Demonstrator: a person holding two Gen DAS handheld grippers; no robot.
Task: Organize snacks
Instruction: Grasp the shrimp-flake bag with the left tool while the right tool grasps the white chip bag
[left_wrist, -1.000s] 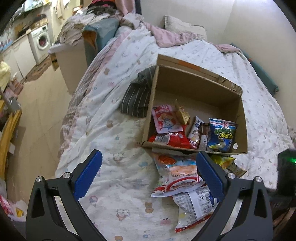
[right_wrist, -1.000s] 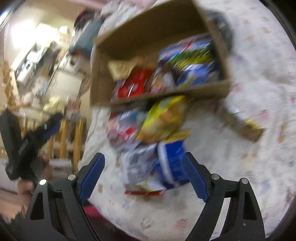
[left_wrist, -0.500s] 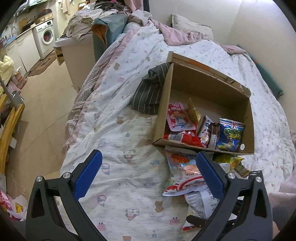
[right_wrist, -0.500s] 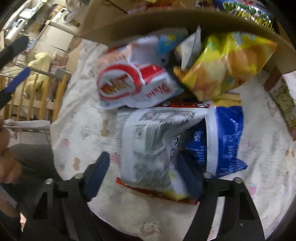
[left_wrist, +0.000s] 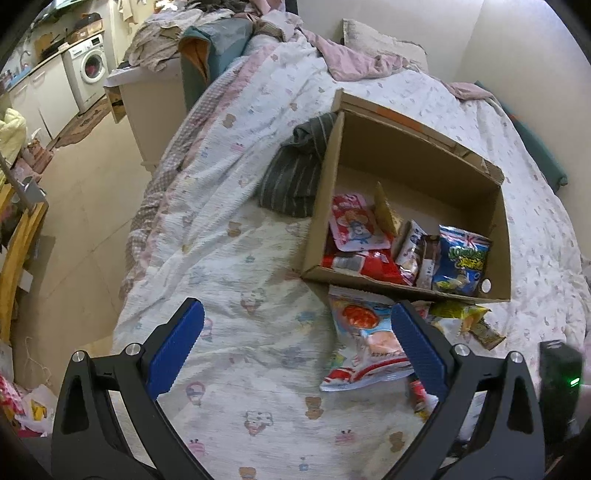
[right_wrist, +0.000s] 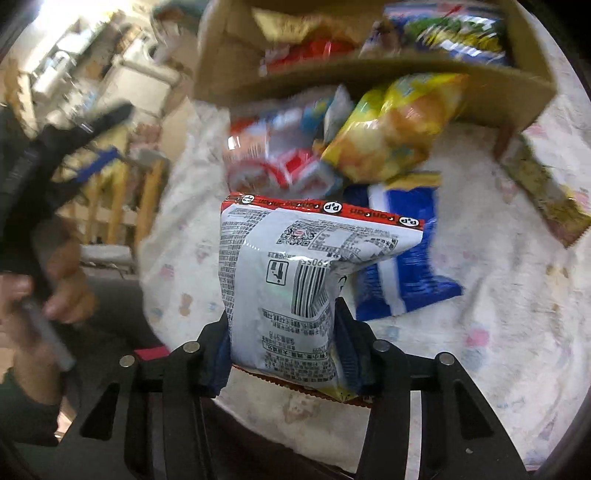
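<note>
A cardboard box (left_wrist: 325, 206) lies on the bed and holds several snack packets. More packets lie in front of it: a red and white bag (left_wrist: 365, 343) and a yellow bag (left_wrist: 458, 314). My left gripper (left_wrist: 295, 347) is open and empty above the quilt, left of these. My right gripper (right_wrist: 282, 350) is shut on a white snack bag (right_wrist: 295, 280) with a barcode and red edge, lifted above the bed. A blue packet (right_wrist: 406, 251) and the yellow bag (right_wrist: 391, 129) lie beyond it, near the box (right_wrist: 369, 74).
A striped dark cloth (left_wrist: 295, 173) lies left of the box. A thin snack bar (right_wrist: 546, 192) lies right of the packets. The bed edge drops to the floor on the left (left_wrist: 92, 206). A cabinet (left_wrist: 147, 103) stands by the bed.
My right gripper has closed on the white snack bag and lifted it off the bed. My left gripper has stayed open, shifting only slightly.
</note>
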